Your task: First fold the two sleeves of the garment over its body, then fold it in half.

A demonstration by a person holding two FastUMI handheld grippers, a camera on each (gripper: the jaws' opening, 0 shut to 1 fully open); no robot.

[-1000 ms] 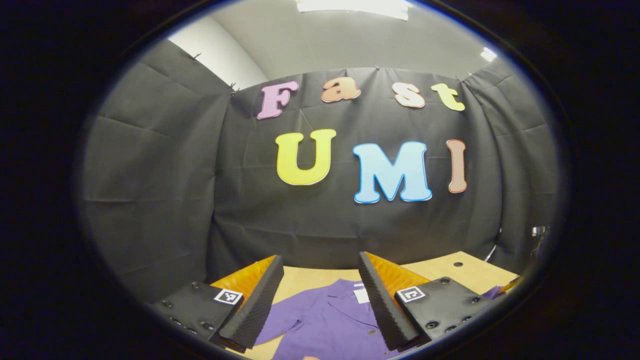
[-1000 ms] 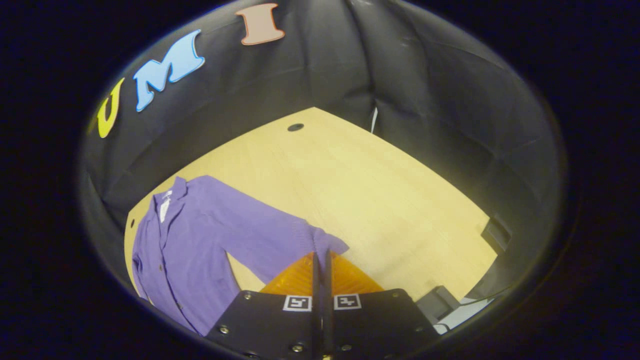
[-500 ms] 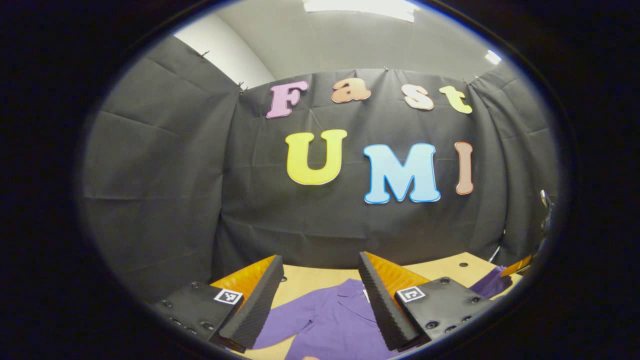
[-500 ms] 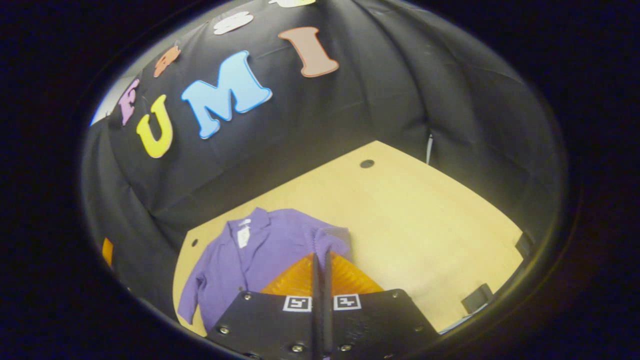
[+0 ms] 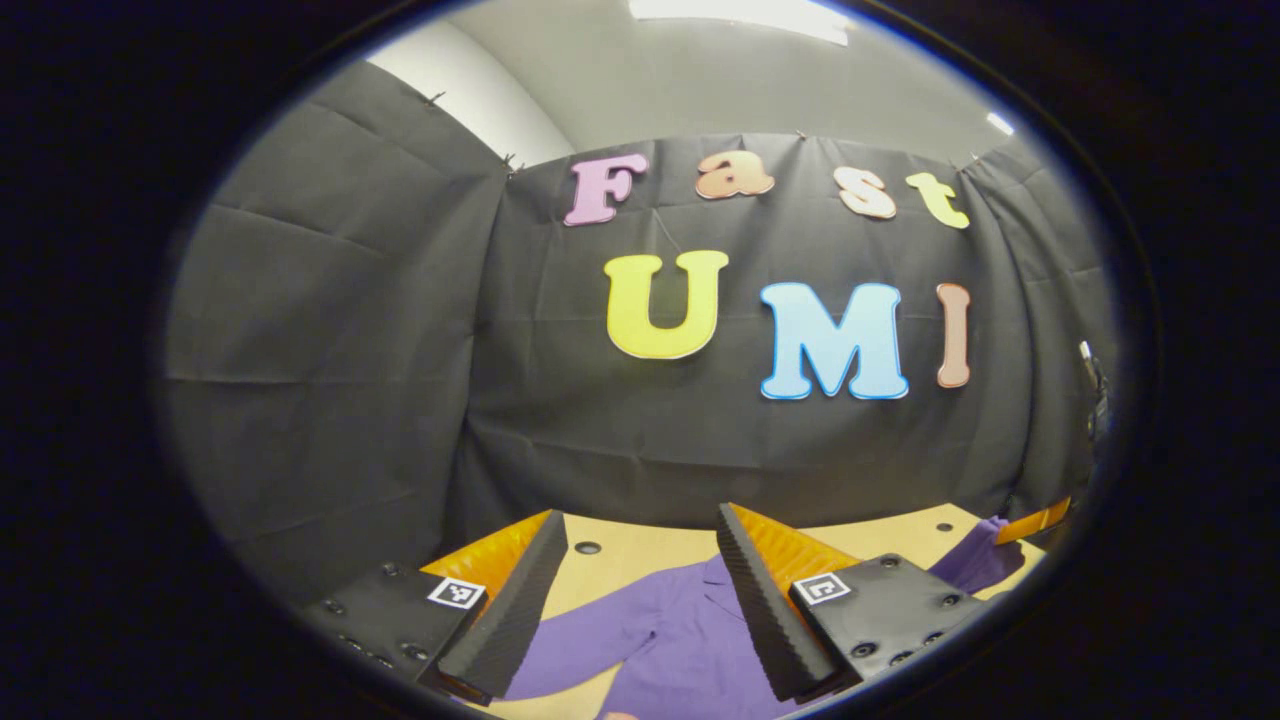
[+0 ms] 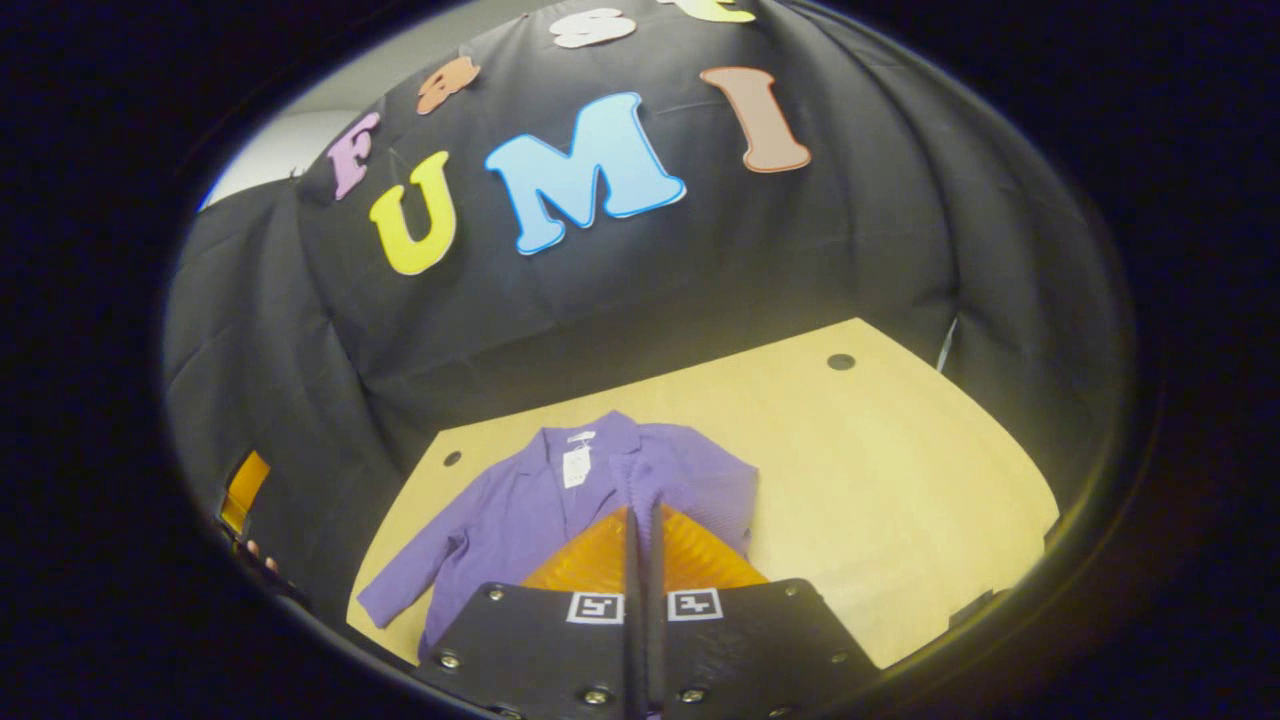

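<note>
A purple button-up garment (image 6: 510, 515) lies collar-away on the tan table (image 6: 880, 500). My right gripper (image 6: 642, 508) is shut on one sleeve's cuff (image 6: 650, 472) and holds that sleeve up over the body, near the collar and its white tag (image 6: 574, 464). The other sleeve (image 6: 410, 590) lies spread out toward the table's left edge. My left gripper (image 5: 640, 520) hangs open above the garment (image 5: 680, 640), with nothing between its fingers. In the left gripper view the right gripper (image 5: 1032, 522) shows far right with the lifted sleeve (image 5: 975, 562) in it.
Black cloth walls close in the table at the back and on both sides. Small round holes (image 6: 841, 361) mark the tabletop near the back. The left gripper's orange finger (image 6: 244, 490) shows at the table's left edge. Bare wood stretches right of the garment.
My right gripper has carried the held sleeve from out on the table inward over the garment's body. The left gripper view has swung slightly left; its jaws stay open.
</note>
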